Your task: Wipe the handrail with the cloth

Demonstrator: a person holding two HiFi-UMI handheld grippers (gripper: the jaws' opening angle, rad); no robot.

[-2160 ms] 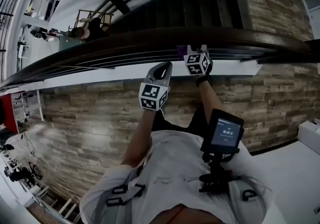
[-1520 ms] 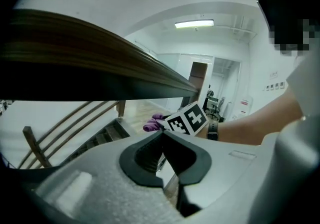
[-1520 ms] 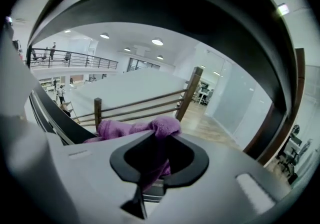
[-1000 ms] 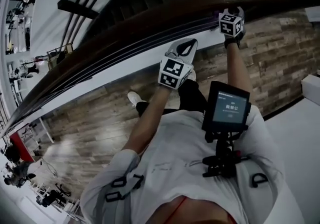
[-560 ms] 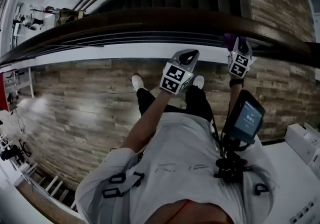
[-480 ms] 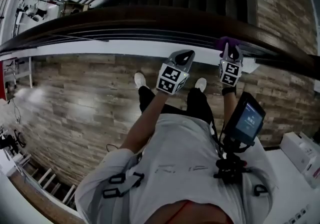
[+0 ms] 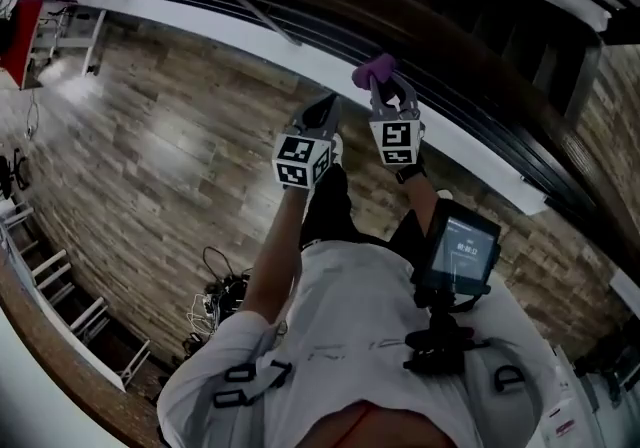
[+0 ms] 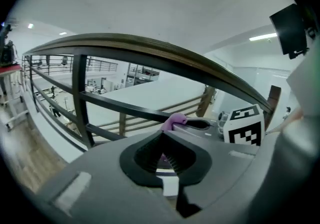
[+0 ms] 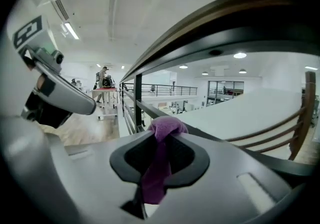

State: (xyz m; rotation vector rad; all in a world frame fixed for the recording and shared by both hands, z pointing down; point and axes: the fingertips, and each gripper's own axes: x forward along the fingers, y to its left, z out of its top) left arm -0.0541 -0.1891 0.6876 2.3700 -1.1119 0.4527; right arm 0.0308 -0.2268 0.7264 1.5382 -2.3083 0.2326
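Cloth (image 9: 160,170), purple, soft, bunched, pinched in closed right gripper (image 9: 162,134) below handrail (image 8: 150,49), smooth dark wood curving over black metal bars (image 8: 80,95), left gripper (image 8: 163,137) closed, empty, also below handrail, open air beyond.

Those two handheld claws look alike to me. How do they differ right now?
The right gripper is shut on a purple cloth; the left gripper is shut on nothing. In the head view the right gripper reaches nearer the railing, while the left gripper sits a little further back. Both are the same grey two-jaw tool.
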